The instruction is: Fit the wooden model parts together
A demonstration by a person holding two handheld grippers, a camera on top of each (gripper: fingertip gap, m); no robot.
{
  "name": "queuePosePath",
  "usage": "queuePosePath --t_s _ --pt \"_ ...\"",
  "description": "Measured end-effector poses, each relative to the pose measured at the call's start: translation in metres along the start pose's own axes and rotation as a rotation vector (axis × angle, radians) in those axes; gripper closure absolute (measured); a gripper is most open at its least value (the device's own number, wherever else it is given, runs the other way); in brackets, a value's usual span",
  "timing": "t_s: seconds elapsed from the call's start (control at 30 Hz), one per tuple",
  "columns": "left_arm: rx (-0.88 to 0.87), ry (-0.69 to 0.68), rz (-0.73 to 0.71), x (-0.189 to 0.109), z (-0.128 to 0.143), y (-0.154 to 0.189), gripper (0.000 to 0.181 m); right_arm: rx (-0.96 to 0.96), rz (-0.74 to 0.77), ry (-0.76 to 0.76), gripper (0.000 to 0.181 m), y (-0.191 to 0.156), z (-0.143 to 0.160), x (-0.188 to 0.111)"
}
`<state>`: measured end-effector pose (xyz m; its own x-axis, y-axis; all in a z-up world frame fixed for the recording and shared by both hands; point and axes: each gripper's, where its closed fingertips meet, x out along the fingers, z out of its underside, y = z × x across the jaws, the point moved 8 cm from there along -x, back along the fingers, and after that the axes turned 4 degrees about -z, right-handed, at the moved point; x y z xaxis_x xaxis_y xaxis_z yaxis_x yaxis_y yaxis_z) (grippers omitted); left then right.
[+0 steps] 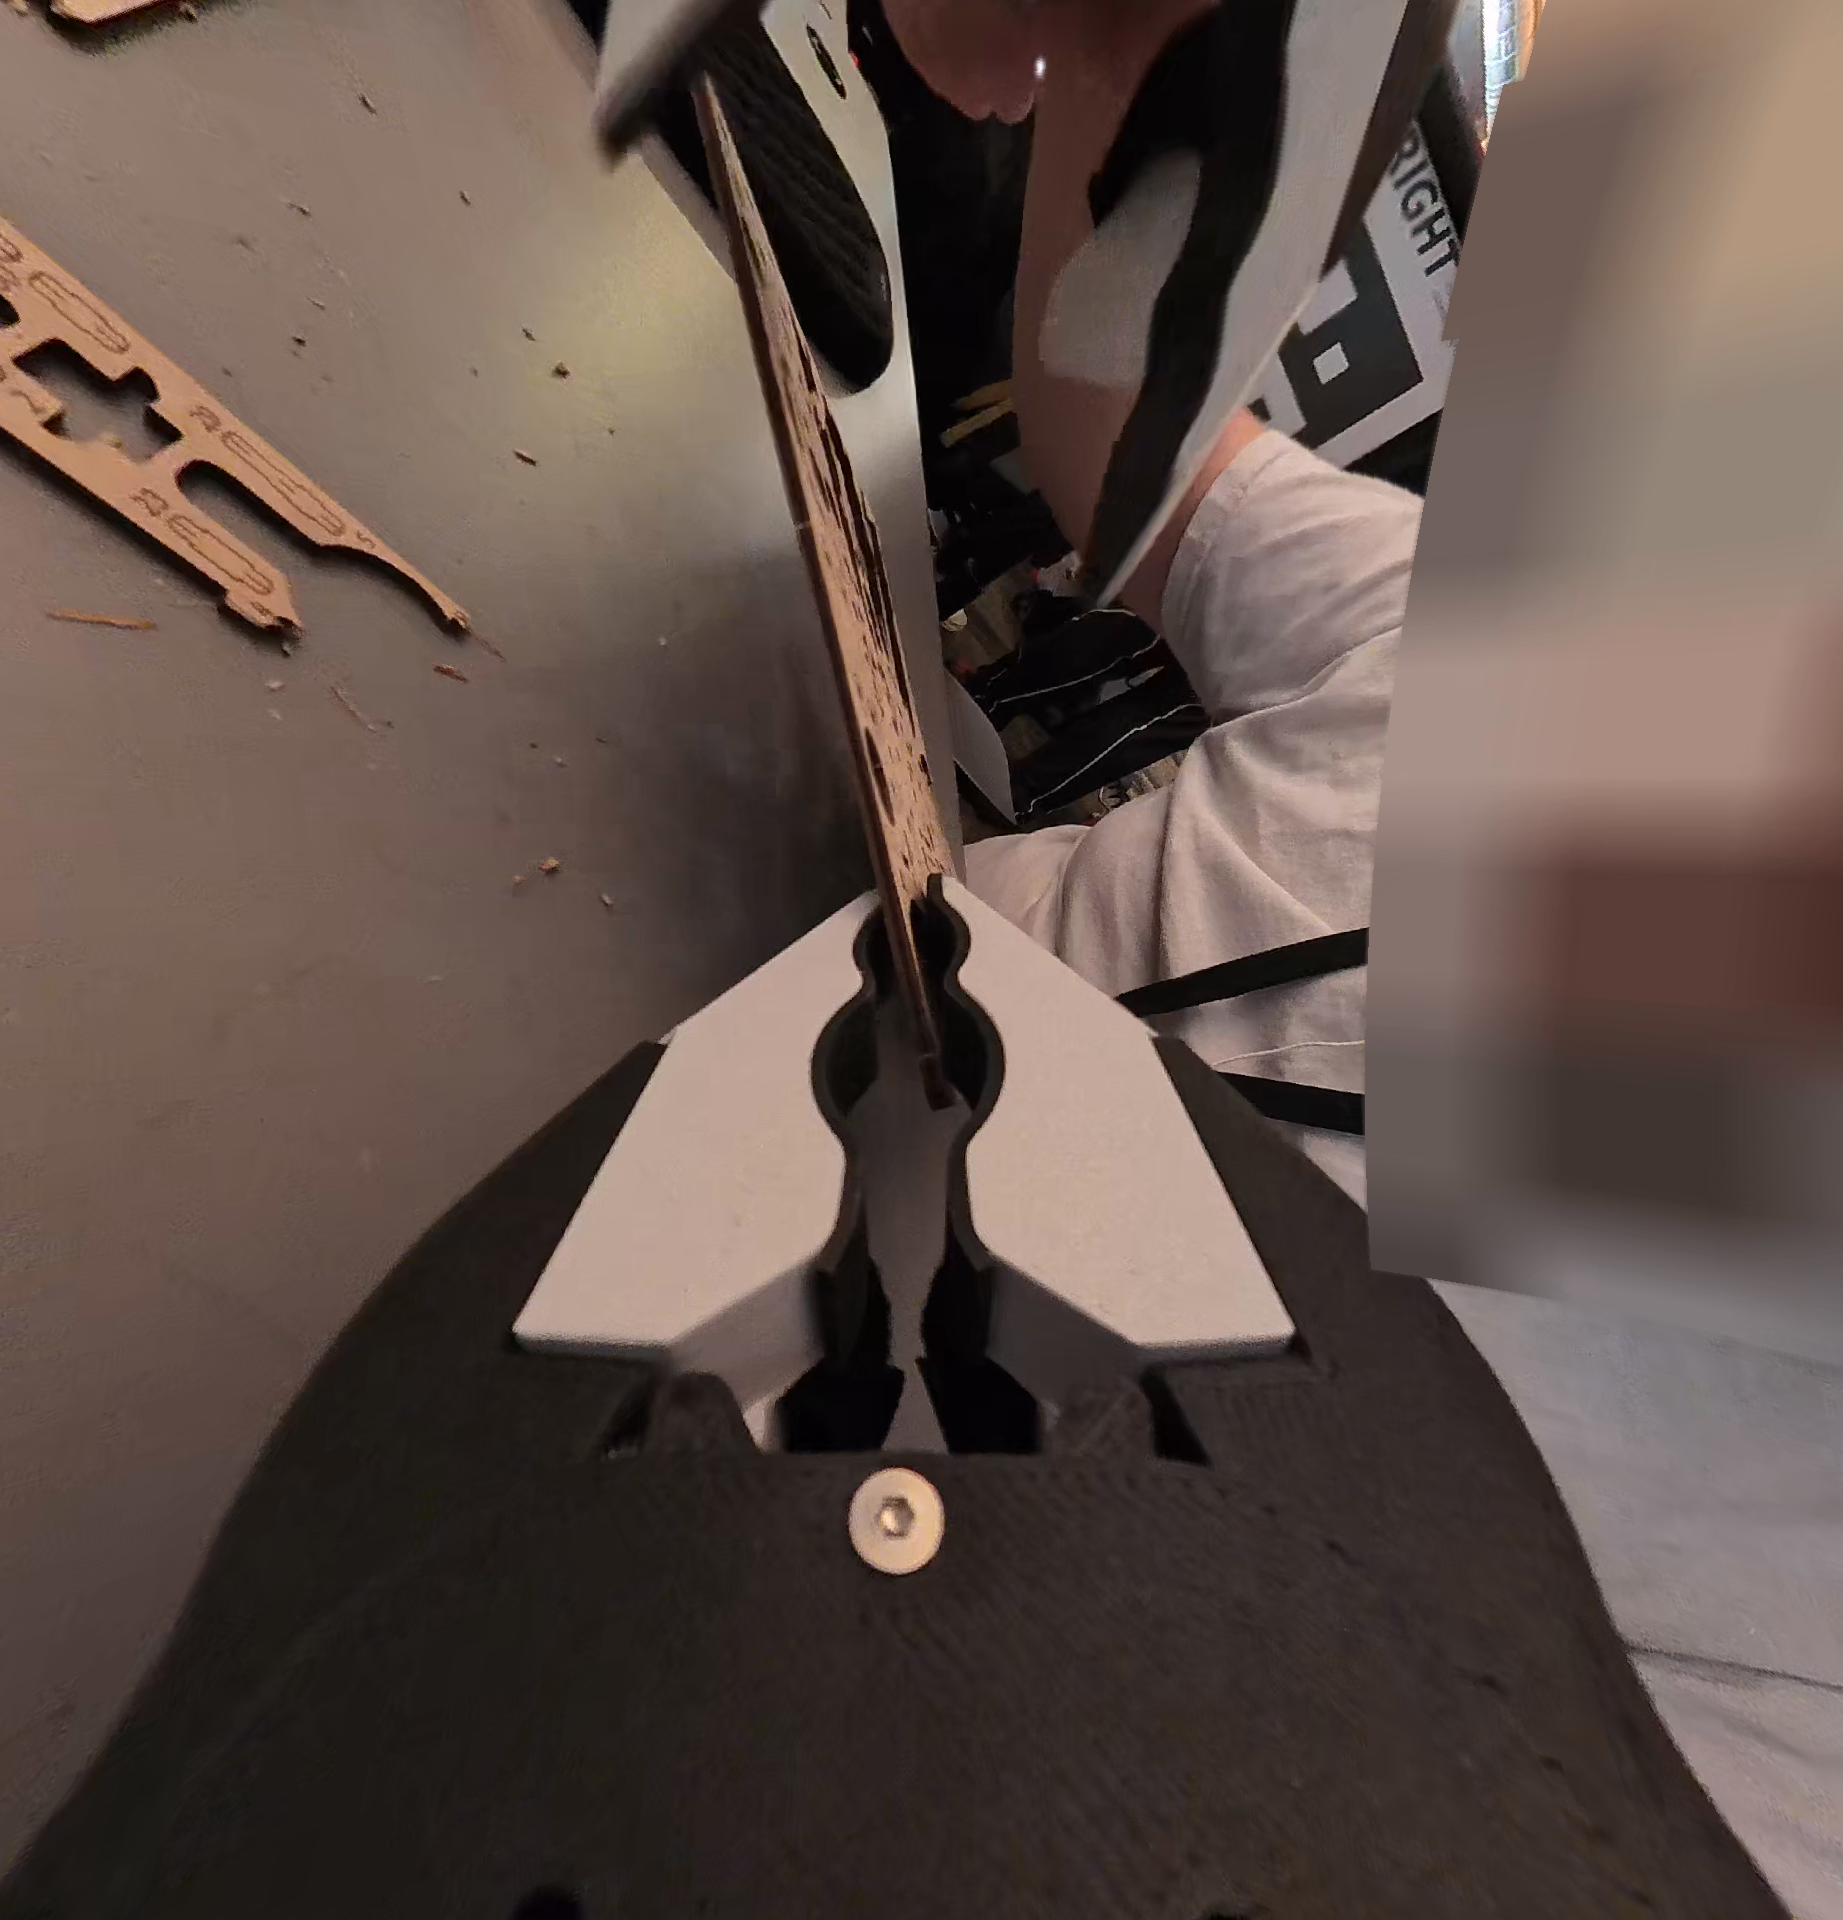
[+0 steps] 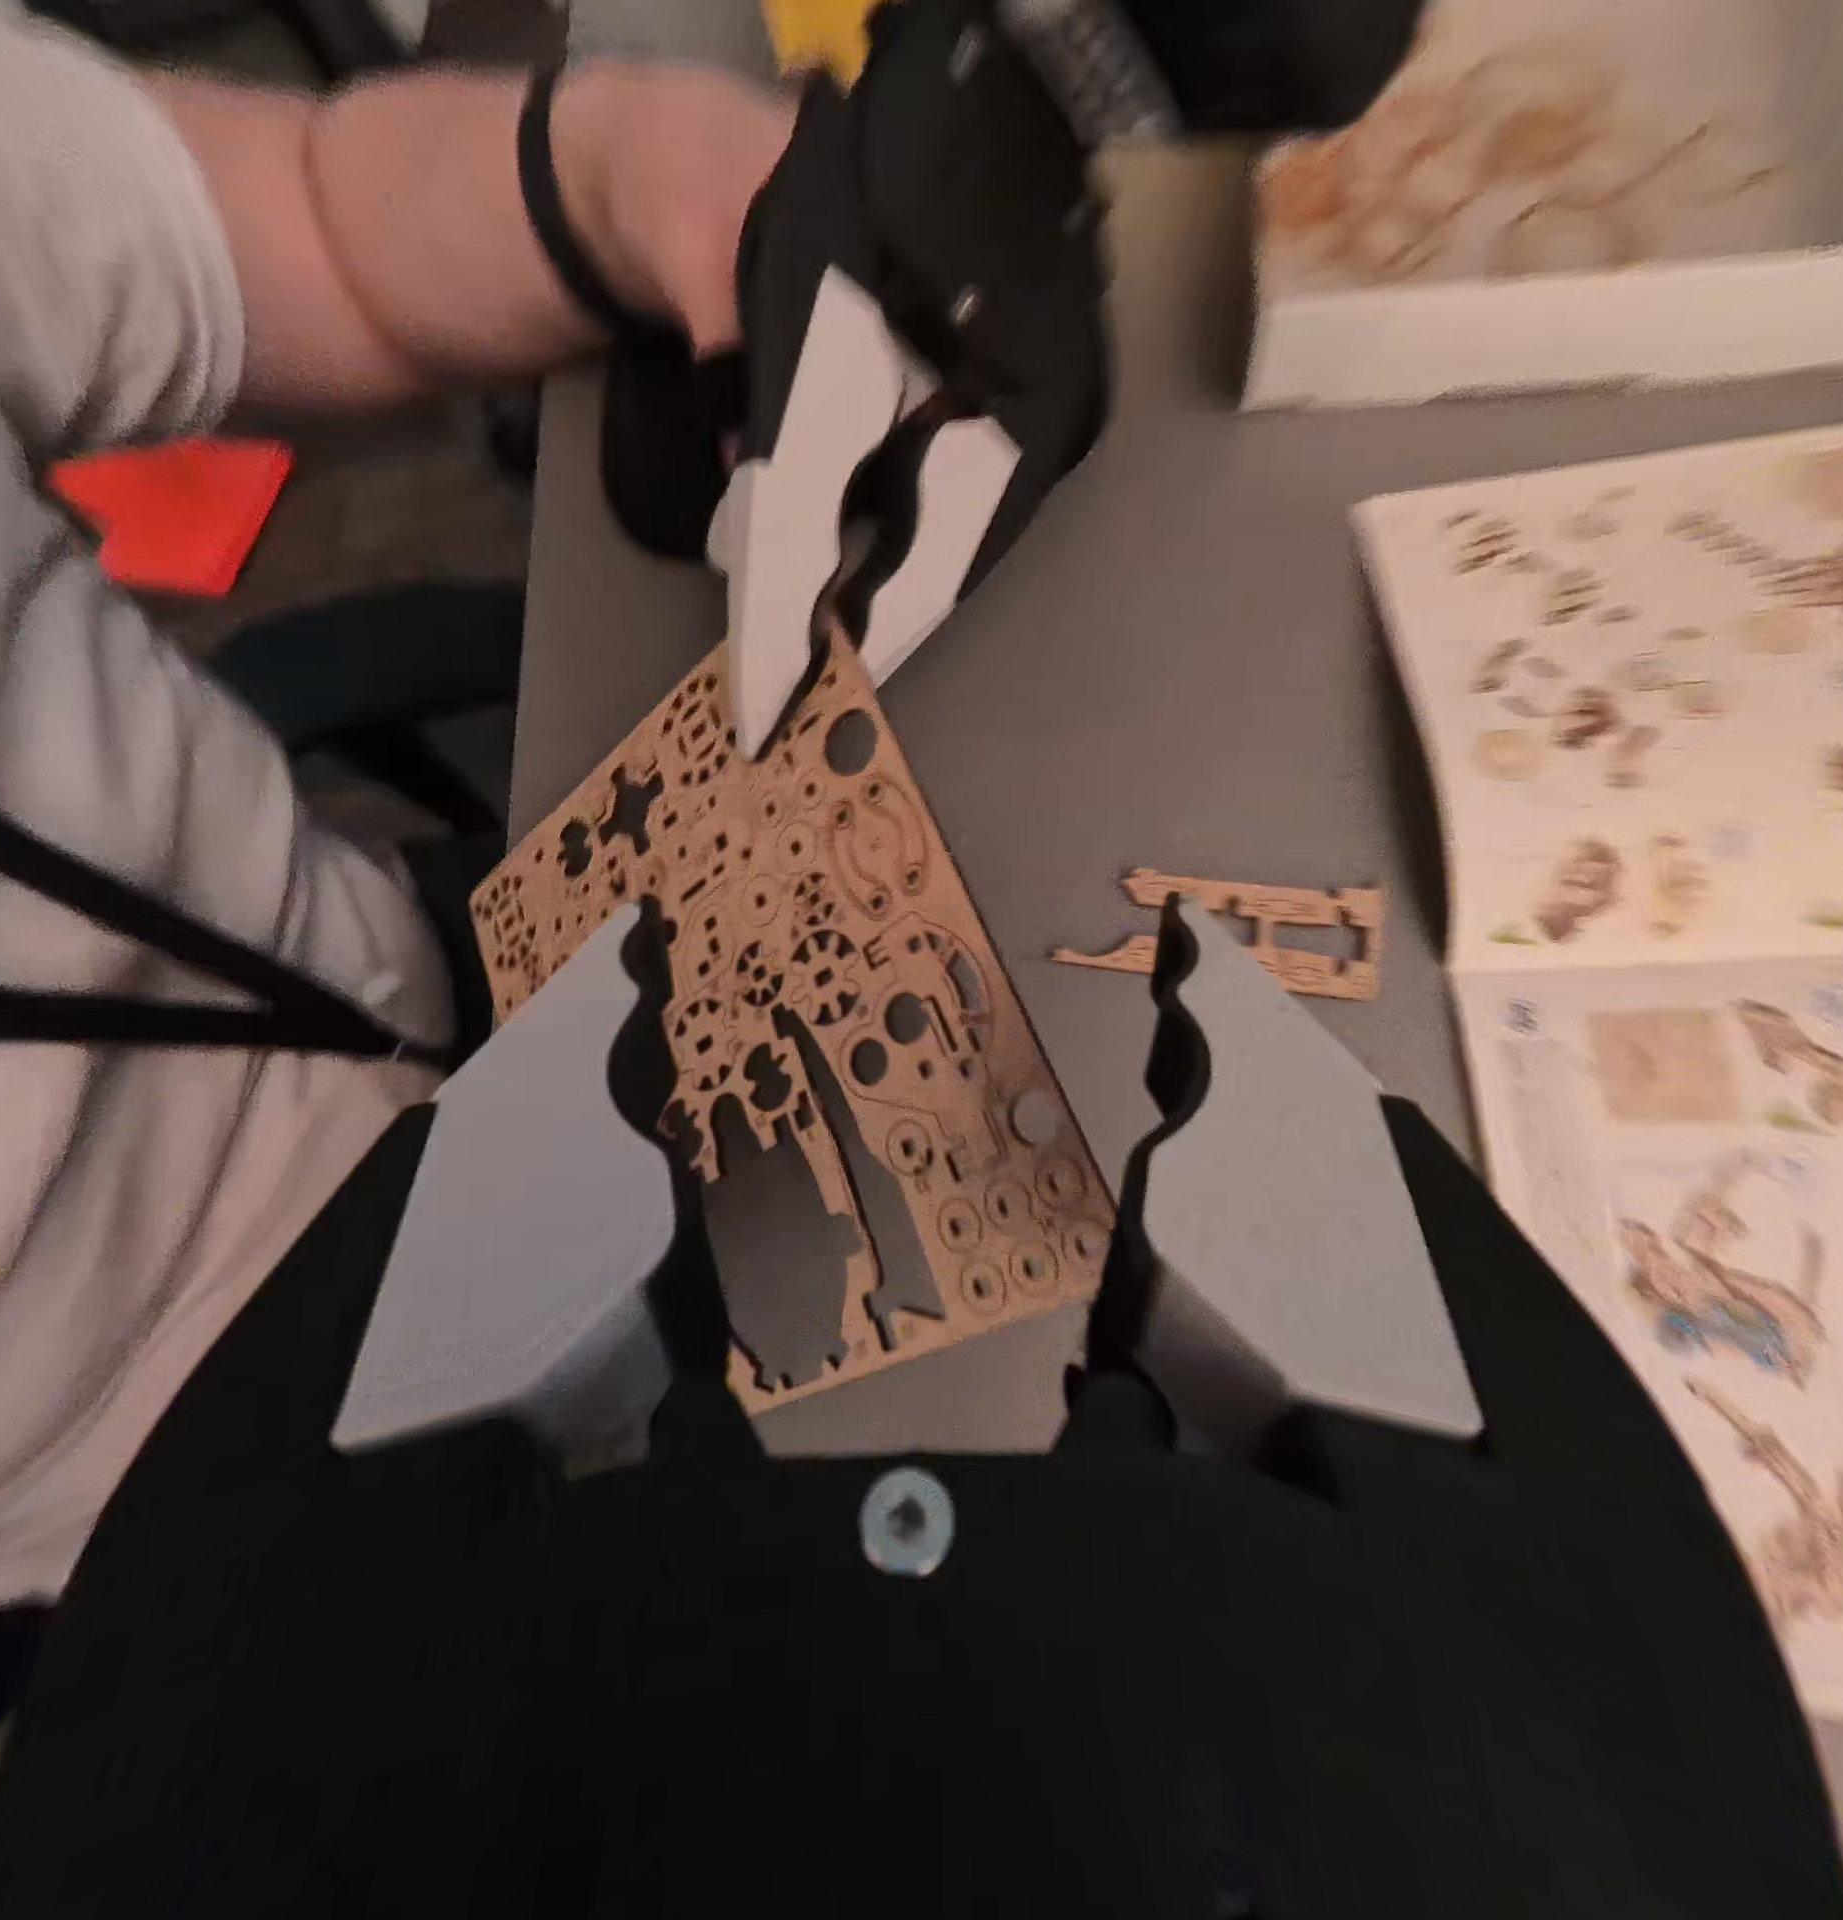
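your left gripper [image 1: 912,997] pinches one edge of the wooden parts sheet [image 2: 792,997], holding it up above the grey table [image 2: 1156,727]. your right gripper [image 2: 901,1049] is spread wide, the sheet between its fingers, untouched.

The left wrist view looks forward along the left gripper [image 1: 912,971], very close to the wooden sheet [image 1: 844,582], which it meets edge-on, facing across the grey table [image 1: 273,935] toward the person's sleeve. The right wrist view sits higher, angled down over the right gripper [image 2: 901,935] onto the same sheet [image 2: 792,987], seen flat here. Both views share the sheet, each other's gripper and a wooden offcut [image 1: 148,436] [image 2: 1301,935], probably the same piece; the right view is blurred.
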<state>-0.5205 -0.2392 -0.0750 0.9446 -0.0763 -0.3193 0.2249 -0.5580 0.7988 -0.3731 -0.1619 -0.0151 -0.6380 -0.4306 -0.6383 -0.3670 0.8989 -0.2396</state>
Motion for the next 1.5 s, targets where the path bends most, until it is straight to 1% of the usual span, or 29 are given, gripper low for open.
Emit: queuePosePath --t_s 0.07,0.13,0.17,0.27,0.37,0.4,0.5,0.57,0.63,0.67,0.7,0.73,0.83,0.87,1.0,1.13,1.5 --pt "-0.003 0.0 -0.001 0.0 0.0 0.0 0.179 -0.022 -0.035 -0.123 0.09 0.008 -0.001 0.022" --pt "-0.003 0.0 -0.004 0.0 0.0 -0.001 0.179 -0.048 -0.074 -0.215 0.104 0.012 -0.001 0.038" --pt "-0.006 -0.001 -0.005 0.0 0.0 -0.001 0.179 -0.054 -0.089 -0.245 0.108 0.013 -0.002 0.043" --pt "-0.01 0.001 -0.011 0.0 0.0 -0.002 0.179 -0.042 -0.145 -0.283 0.115 0.013 -0.007 0.051" --pt "-0.011 0.001 -0.018 0.0 0.0 -0.002 0.179 0.027 -0.242 -0.318 0.138 0.011 -0.008 0.058" --pt "-0.012 0.0 -0.019 0.0 0.0 -0.003 0.179 0.054 -0.267 -0.334 0.143 0.011 -0.008 0.059" --pt "-0.015 0.011 -0.018 -0.001 0.0 -0.003 0.179 0.109 -0.34 -0.322 0.155 0.011 -0.008 0.06" --pt "-0.019 0.024 -0.012 -0.002 -0.001 -0.003 0.179 0.148 -0.361 -0.295 0.158 0.012 -0.007 0.059" --pt "-0.013 0.064 0.002 -0.005 -0.004 -0.002 0.179 0.187 -0.387 -0.233 0.164 0.014 -0.007 0.057" --pt "-0.017 0.092 0.007 -0.006 -0.005 -0.002 0.174 0.21 -0.393 -0.193 0.165 0.015 -0.008 0.056" --pt "-0.027 0.11 0.005 -0.007 -0.006 -0.003 0.165 0.227 -0.397 -0.157 0.166 0.016 -0.009 0.056" --pt "-0.036 0.113 0.006 -0.008 -0.006 -0.004 0.163 0.238 -0.403 -0.132 0.167 0.016 -0.009 0.056" --pt "-0.029 0.071 -0.005 -0.004 -0.004 -0.003 0.178 0.238 -0.387 -0.119 0.166 0.015 -0.007 0.059" --pt "-0.023 0.051 -0.012 -0.001 -0.002 -0.003 0.179 0.245 -0.38 -0.119 0.166 0.016 -0.007 0.06" --pt "-0.036 0.028 -0.025 0.001 0.0 -0.004 0.179 0.257 -0.396 -0.13 0.165 0.017 -0.004 0.064" --pt "-0.04 0.043 -0.02 0.0 -0.001 -0.004 0.179 0.262 -0.41 -0.118 0.165 0.019 -0.005 0.064" --pt "-0.062 0.029 -0.032 0.001 0.001 -0.007 0.18 0.257 -0.392 -0.153 0.165 0.019 -0.003 0.068"
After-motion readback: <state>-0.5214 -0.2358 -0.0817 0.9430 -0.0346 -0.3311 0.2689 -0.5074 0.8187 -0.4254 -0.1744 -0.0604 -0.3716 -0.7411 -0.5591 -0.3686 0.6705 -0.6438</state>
